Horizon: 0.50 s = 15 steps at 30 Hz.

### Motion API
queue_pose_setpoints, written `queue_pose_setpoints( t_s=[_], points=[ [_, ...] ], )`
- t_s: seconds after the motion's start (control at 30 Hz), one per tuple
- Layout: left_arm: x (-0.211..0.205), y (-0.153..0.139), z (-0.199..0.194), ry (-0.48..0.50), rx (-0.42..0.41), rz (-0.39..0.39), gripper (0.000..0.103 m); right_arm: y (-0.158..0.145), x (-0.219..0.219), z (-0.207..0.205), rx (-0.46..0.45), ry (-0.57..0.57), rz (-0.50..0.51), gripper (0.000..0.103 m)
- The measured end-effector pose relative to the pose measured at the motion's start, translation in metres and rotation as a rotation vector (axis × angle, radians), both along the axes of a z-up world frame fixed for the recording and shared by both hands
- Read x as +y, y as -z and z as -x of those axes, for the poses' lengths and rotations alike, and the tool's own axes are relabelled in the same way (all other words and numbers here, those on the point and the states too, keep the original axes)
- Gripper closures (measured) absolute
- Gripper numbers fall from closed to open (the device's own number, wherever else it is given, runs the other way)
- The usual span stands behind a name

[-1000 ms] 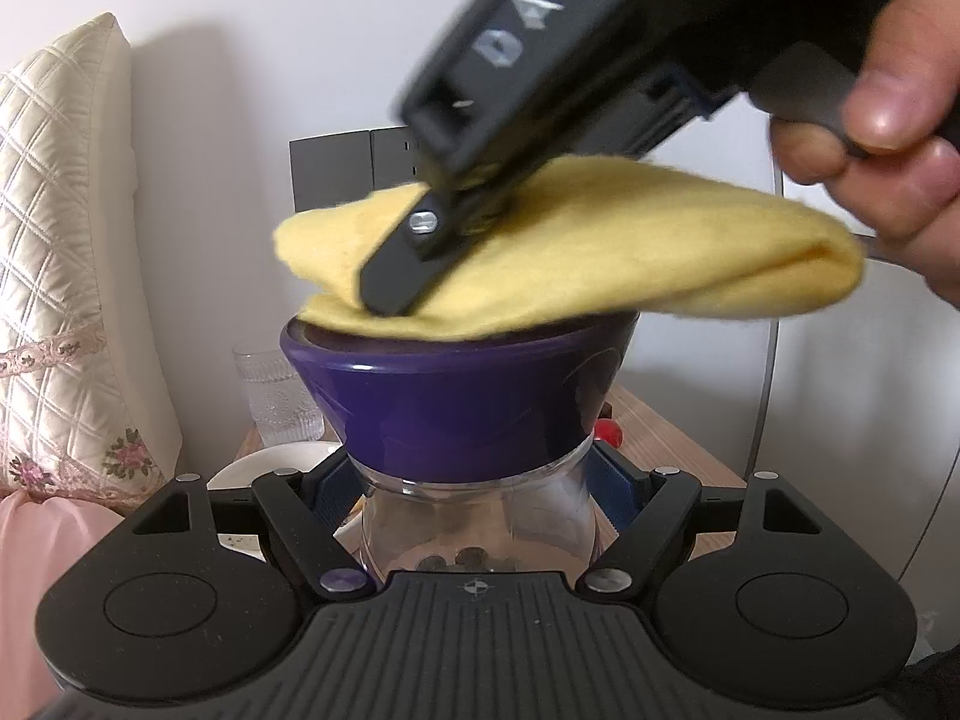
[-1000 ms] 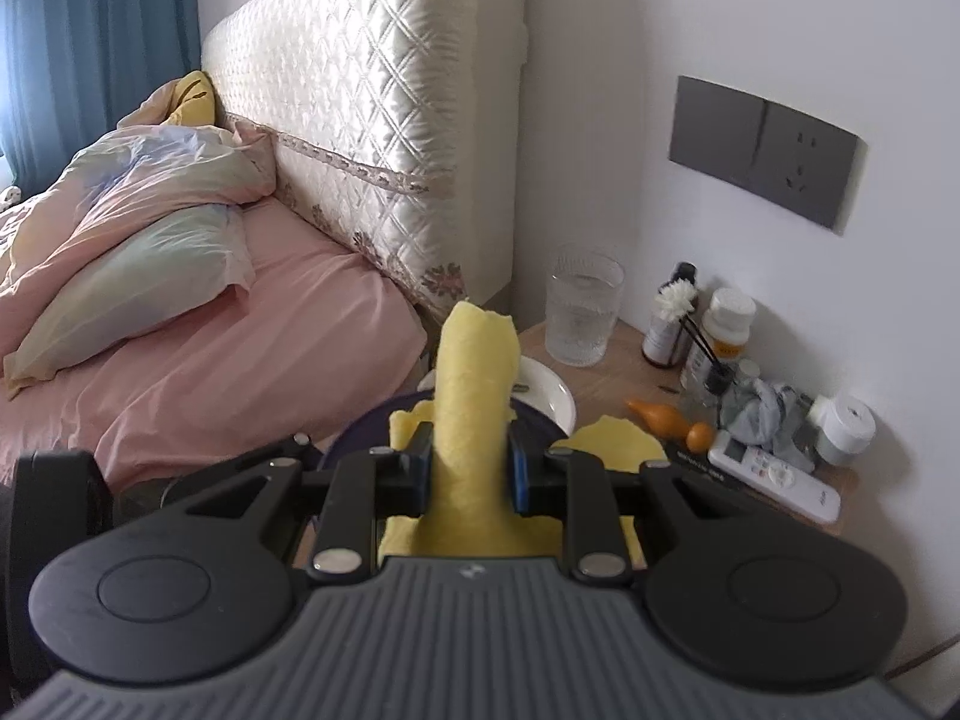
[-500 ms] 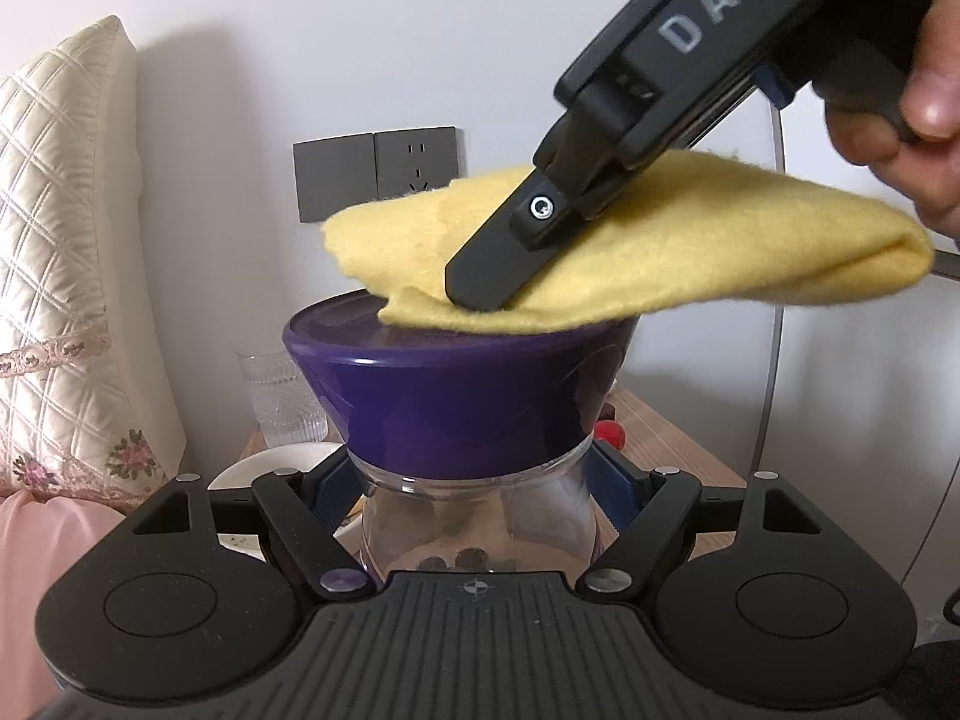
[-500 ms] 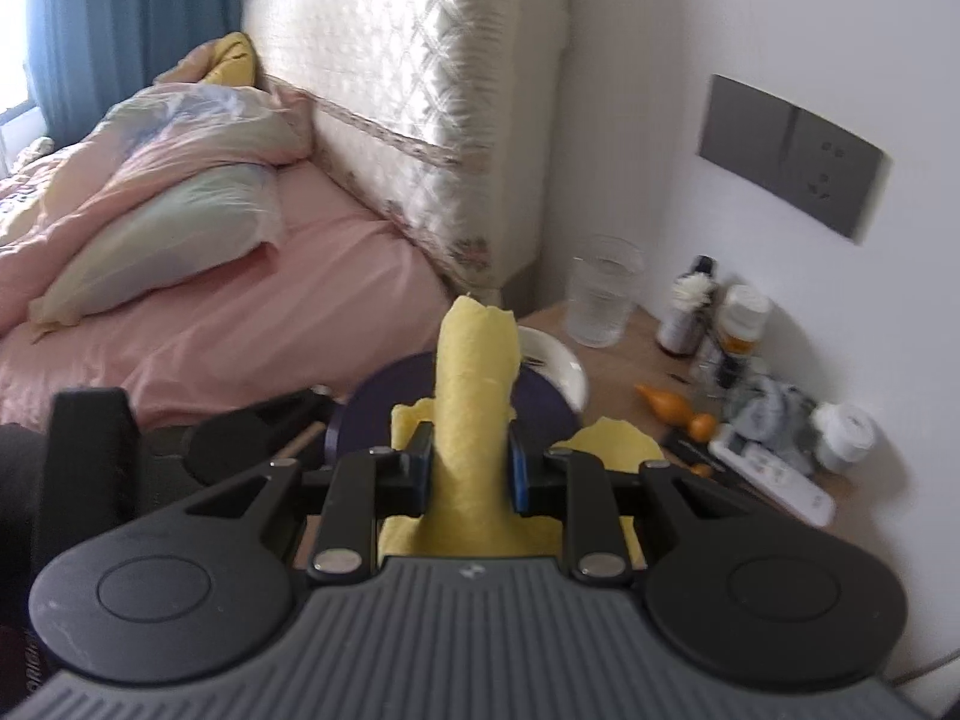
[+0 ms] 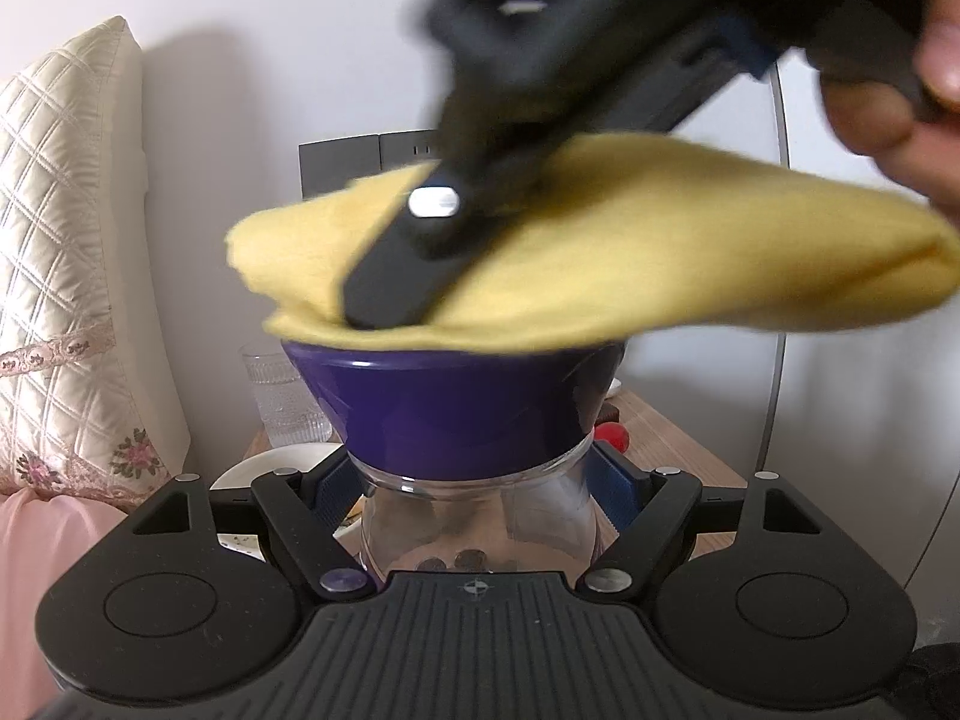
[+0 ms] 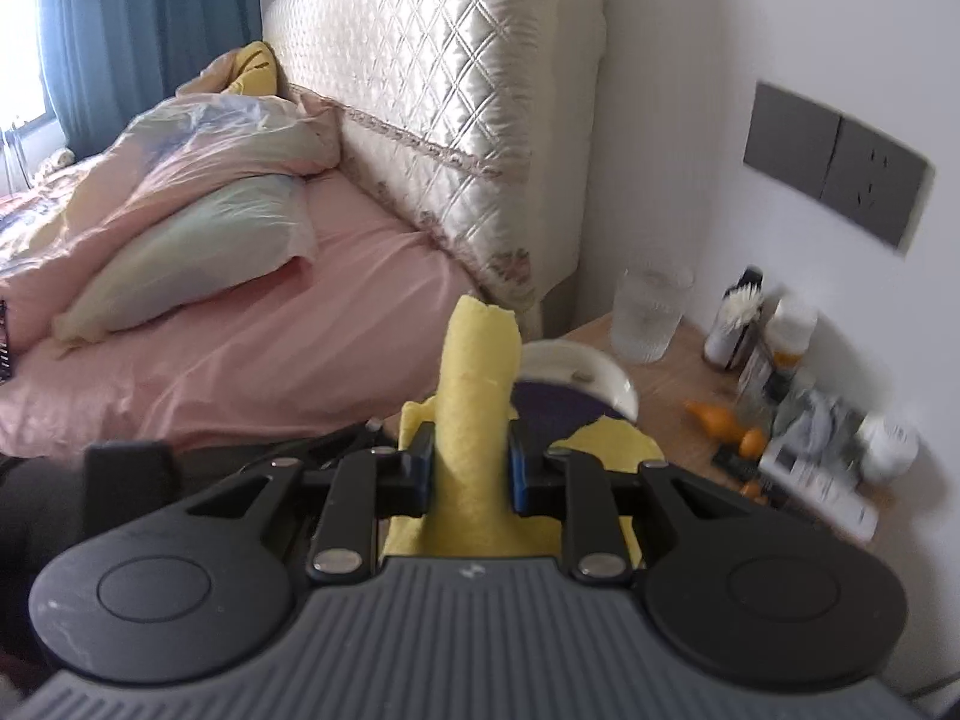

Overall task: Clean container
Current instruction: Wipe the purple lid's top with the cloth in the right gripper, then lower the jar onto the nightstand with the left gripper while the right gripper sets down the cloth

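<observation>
The right gripper (image 6: 469, 474), angled down, pinches the yellow cloth (image 5: 630, 252) onto the left gripper's (image 5: 480, 516) clamped container (image 5: 456, 408).

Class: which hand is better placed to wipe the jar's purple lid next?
Right: the right gripper already pinches the yellow cloth lying on the purple lid; the left gripper only steadies the clear jar.

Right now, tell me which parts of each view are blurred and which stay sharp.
Left wrist view: the right gripper overhead and the yellow cloth are motion-smeared, while the purple-topped container clamped in the left gripper is crisp. Right wrist view: the cloth strip and jaws look sharp; the nightstand clutter and wall socket are streaked.
</observation>
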<state>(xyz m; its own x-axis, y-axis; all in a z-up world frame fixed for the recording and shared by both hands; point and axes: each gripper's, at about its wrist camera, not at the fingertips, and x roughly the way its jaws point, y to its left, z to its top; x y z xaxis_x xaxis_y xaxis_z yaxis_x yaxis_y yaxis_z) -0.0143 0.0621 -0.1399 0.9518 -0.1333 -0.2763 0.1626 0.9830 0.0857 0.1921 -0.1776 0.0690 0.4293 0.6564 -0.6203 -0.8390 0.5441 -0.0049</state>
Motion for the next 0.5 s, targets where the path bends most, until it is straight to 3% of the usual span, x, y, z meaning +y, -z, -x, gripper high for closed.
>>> queue_pose_setpoints(
  t_s=[0.33,0.5],
  points=[
    [0.031,0.012,0.015,-0.002,0.001,0.004,0.021,0.002,-0.005,-0.017,-0.021,0.092,-0.019,0.079],
    [0.047,0.018,0.023,-0.002,0.004,0.001,0.021,0.003,0.008,-0.006,-0.025,0.057,-0.027,0.078]
  ],
)
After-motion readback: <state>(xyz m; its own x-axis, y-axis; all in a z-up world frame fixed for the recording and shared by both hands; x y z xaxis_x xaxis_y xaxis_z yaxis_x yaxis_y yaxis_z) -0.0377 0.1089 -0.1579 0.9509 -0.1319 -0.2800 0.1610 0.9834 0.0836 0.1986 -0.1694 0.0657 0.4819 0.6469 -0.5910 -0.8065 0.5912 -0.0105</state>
